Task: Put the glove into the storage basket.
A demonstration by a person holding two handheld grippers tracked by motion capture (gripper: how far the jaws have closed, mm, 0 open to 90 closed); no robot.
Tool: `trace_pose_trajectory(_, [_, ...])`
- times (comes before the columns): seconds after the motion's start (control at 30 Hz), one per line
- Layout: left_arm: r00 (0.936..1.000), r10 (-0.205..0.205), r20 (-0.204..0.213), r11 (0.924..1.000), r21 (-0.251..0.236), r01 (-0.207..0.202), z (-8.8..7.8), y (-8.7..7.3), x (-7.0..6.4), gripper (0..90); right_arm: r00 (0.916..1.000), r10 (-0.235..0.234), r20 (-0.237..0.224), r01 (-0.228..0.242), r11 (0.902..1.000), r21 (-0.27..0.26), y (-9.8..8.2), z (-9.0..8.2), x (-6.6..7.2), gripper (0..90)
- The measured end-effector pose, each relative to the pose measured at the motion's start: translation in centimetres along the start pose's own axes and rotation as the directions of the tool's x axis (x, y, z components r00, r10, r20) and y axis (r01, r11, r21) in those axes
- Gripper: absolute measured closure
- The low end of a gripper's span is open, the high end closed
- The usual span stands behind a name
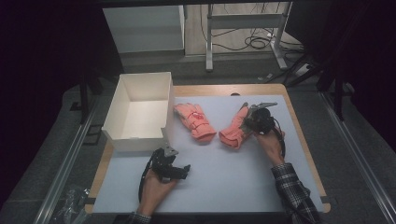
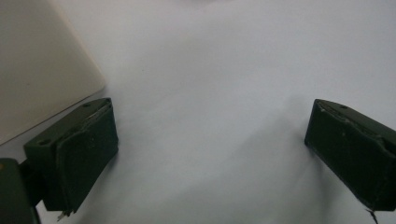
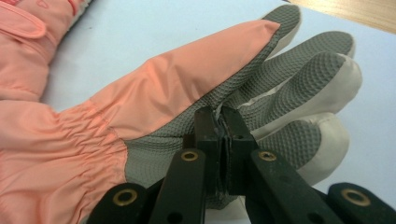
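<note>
1. The right glove (image 3: pixel 140 102) lies on the white mat (image 1: pixel 224 163), near the right side, with the other glove (image 1: pixel 195 120) just beside it.
2. The right gripper (image 3: pixel 222 122) is pinched tight on its grey palm.
3. This looks like the grabbing step.
4. Next, I think: lift it over to the white box (image 1: pixel 135 109).
5. The left gripper (image 2: pixel 210 140) waits by the box, jaws wide apart, holding nothing.
</note>
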State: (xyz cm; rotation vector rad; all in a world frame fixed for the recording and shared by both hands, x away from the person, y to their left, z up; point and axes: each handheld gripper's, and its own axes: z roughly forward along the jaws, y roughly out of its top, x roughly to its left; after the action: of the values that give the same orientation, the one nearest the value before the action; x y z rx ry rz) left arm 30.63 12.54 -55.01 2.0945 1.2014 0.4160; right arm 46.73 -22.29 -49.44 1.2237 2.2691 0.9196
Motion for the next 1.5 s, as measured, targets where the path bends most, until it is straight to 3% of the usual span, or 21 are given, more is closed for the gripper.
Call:
trace_pose_trajectory(0.27, [1.0000, 0.001, 0.000, 1.0000, 0.001, -0.001, 0.0, 0.0, 0.0, 2.5, 0.9990, -0.022, -0.040, 0.020, 0.9990, -0.039, -0.2, -2.3, 0.4, 87.2])
trace_pose_trajectory(0.33, [1.0000, 0.001, 0.000, 1.0000, 0.001, -0.001, 0.0, 0.0, 0.0, 2.5, 0.9966, -0.021, -0.080, 0.017, 0.9984, -0.053, -0.2, -3.4, 0.7, 87.3])
trace_pose_trajectory(0.5, [1.0000, 0.001, 0.000, 1.0000, 0.001, -0.001, 0.0, 0.0, 0.0, 2.5, 0.9917, -0.036, -0.124, 0.030, 0.9982, -0.052, -0.2, -4.8, 1.2, 87.2])
trace_pose_trajectory(0.53, [1.0000, 0.001, 0.000, 1.0000, 0.000, -0.001, 0.0, 0.0, 0.0, 2.5, 0.9857, -0.048, -0.162, 0.040, 0.9977, -0.055, -0.3, -5.7, 1.6, 87.2])
trace_pose_trajectory(0.63, [1.0000, 0.001, 0.000, 1.0000, 0.000, -0.001, 0.0, 0.0, 0.0, 2.5, 0.9795, -0.056, -0.193, 0.047, 0.9976, -0.051, -0.5, -6.4, 2.0, 87.2])
trace_pose_trajectory(0.67, [1.0000, 0.001, 0.000, 1.0000, 0.000, -0.001, 0.0, 0.0, 0.0, 2.5, 0.9720, -0.072, -0.224, 0.063, 0.9969, -0.048, -0.8, -7.0, 2.6, 87.2])
trace_pose_trajectory(0.73, [1.0000, 0.001, 0.001, 1.0000, 0.000, -0.001, 0.0, 0.0, 0.0, 2.5, 0.9683, -0.082, -0.236, 0.073, 0.9962, -0.048, -1.0, -7.3, 2.9, 87.2])
trace_pose_trajectory(0.77, [1.0000, 0.001, 0.001, 1.0000, 0.001, -0.001, 0.0, 0.0, 0.0, 2.4, 0.9605, -0.094, -0.262, 0.085, 0.9953, -0.045, -1.4, -7.7, 3.5, 87.1])
trace_pose_trajectory(0.8, [1.0000, 0.001, 0.004, 1.0000, 0.001, -0.001, 0.0, 0.0, 0.0, 2.2, 0.9582, -0.103, -0.267, 0.095, 0.9945, -0.046, -1.6, -7.8, 3.7, 87.1])
trace_pose_trajectory(0.83, [1.0000, 0.001, 0.004, 1.0000, 0.001, -0.001, 0.0, 0.0, 0.0, 1.9, 0.9582, -0.103, -0.267, 0.095, 0.9945, -0.046, -1.6, -7.8, 3.7, 87.1])
trace_pose_trajectory(0.87, [1.0000, 0.000, 0.005, 1.0000, 0.001, 0.000, 0.0, 0.0, 0.0, 1.9, 0.9513, -0.115, -0.286, 0.107, 0.9933, -0.044, -2.0, -7.9, 4.3, 87.1])
trace_pose_trajectory(1.0, [1.0000, 0.003, 0.005, 1.0000, 0.000, -0.003, 0.0, 0.0, 0.1, 2.0, 0.9455, -0.131, -0.298, 0.125, 0.9914, -0.040, -2.6, -7.7, 4.9, 86.9])
trace_pose_trajectory(1.13, [1.0000, -0.001, 0.003, 1.0000, -0.001, 0.001, 0.0, 0.0, 0.0, 2.4, 0.9336, -0.152, -0.324, 0.152, 0.9881, -0.027, -3.4, -6.6, 5.8, 86.9])
trace_pose_trajectory(1.27, [1.0000, -0.007, 0.004, 1.0000, -0.006, 0.007, 0.0, 0.0, 0.0, 2.4, 0.9284, -0.154, -0.338, 0.157, 0.9875, -0.018, -3.8, -5.8, 6.3, 86.9])
trace_pose_trajectory(1.5, [1.0000, 0.000, 0.002, 1.0000, -0.001, 0.000, 0.0, 0.0, 0.0, 2.3, 0.9321, -0.152, -0.329, 0.163, 0.9866, 0.006, -4.3, -4.3, 6.5, 82.2])
